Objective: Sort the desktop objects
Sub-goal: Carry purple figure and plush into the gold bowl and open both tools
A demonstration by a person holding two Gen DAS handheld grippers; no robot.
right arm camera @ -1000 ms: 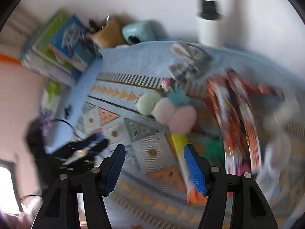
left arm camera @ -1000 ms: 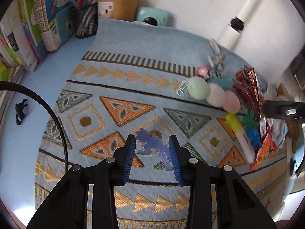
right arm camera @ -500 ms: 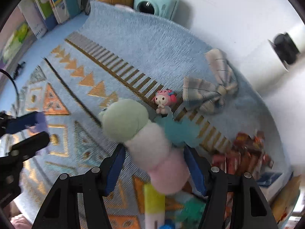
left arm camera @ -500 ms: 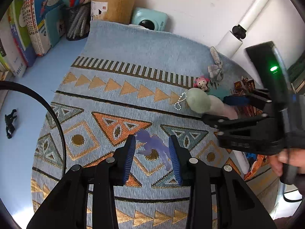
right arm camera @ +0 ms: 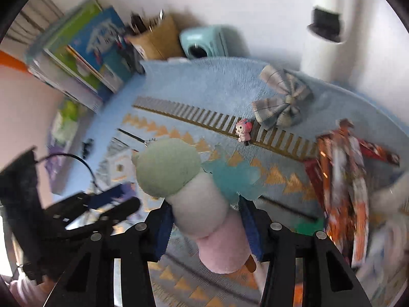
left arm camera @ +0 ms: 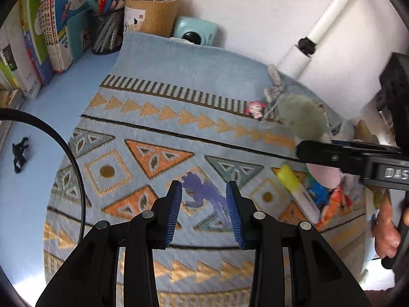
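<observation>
Main risk w/ the right claw (right arm camera: 204, 226): it grips the plush dango skewer (right arm camera: 194, 199) only at its white middle ball, so the green ball sticks out ahead and the pink one hangs back toward the camera. Soft stuffing squashes under the pads, so the toy could pivot or slide out if swung fast. A small bead chain at the green end, upper left of the plush in the right wrist view, looks liable to snag. The teal toy (right arm camera: 236, 176) sits right beside the plush, centre of frame; whether they touch can't be told, but it might get dragged along.

Right claw: clenched partway on the plush, both blue pads pressed into it. In the left wrist view the toy appears at the right edge of the frame, seemingly lifted off the mat (left arm camera: 158, 94), above the clutter there incl. a yellow highlighter (left arm camera: 297, 192).

Left claw (left arm camera: 204, 213): released, jaws moderately apart, holding nothing. It hovers at lower centre of its frame over a purple dinosaur figure (left arm camera: 204, 194) lying on the mat; contact not evident. If it drops carelessly, a pad may land on the figure rather than beside it.
</observation>
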